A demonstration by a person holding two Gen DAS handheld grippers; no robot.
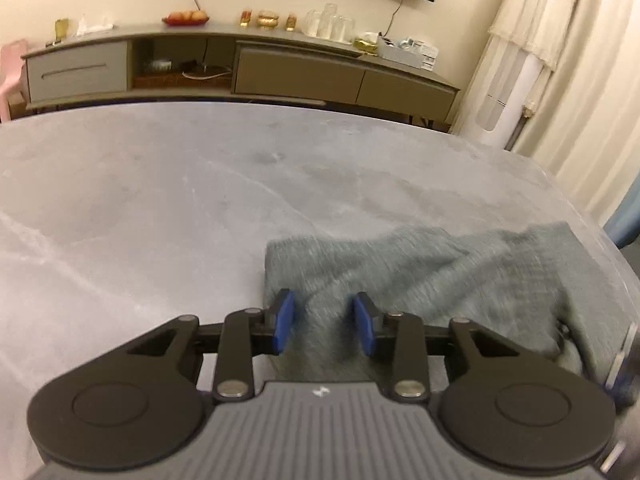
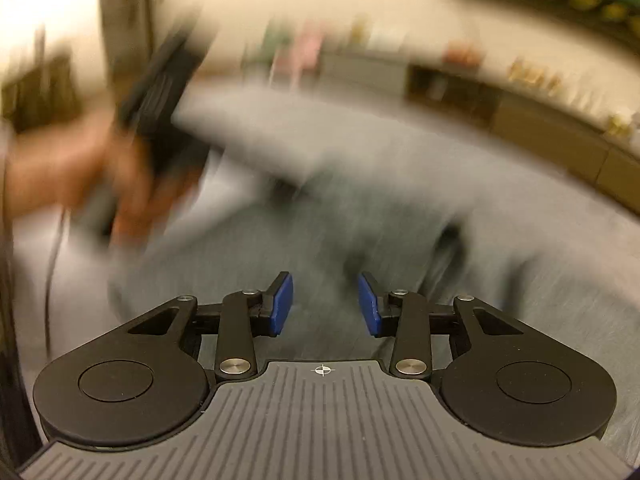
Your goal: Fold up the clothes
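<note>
Item: grey garment (image 1: 420, 280), bunched on table (image 1: 160, 200) at 4 o'clock, fold state unclear.
Left gripper (image 1: 324, 320): jaws parted, empty, over cloth's near edge.
Right gripper (image 2: 326, 306): jaws parted, empty; view blurred.
Risk: a grab may pinch several layers and drag the heap.

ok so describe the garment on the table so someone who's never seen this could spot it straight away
Start from the wide grey table in front of the long sideboard. Near its front right edge, just ahead of the open left gripper, lies the grey-green garment. It is the only cloth on the table, rumpled and ribbed-looking against the smooth, marbled top.
</note>
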